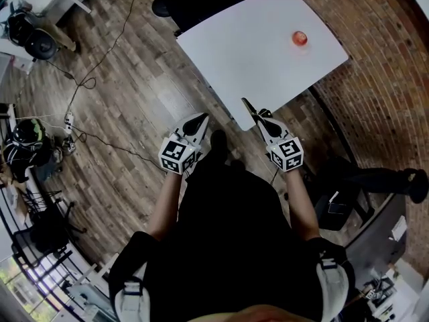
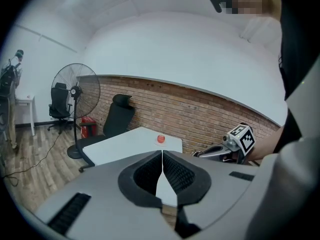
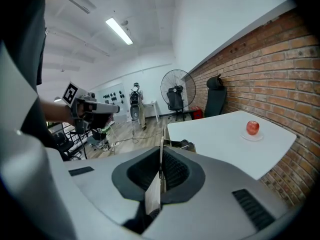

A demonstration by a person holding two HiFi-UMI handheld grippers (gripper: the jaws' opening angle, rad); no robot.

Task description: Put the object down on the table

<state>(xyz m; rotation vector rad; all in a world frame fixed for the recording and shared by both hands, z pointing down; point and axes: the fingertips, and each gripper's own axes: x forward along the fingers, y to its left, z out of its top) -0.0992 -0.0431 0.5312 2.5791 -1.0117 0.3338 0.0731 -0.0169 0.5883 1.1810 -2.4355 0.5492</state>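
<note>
A red apple sits on a small clear plate at the far right part of the white table. Both grippers hang in front of the table's near edge, well short of the apple. My left gripper is off the table's near corner, over the wood floor, jaws shut with nothing between them. My right gripper has its tips at the table's near edge, also shut and empty. In the left gripper view the apple lies beyond the shut jaws. The right gripper view has the apple far right.
A brick wall runs behind and beside the table. A black office chair and a standing fan stand at the table's far end. Cables trail over the wood floor at left. Dark equipment lies at right.
</note>
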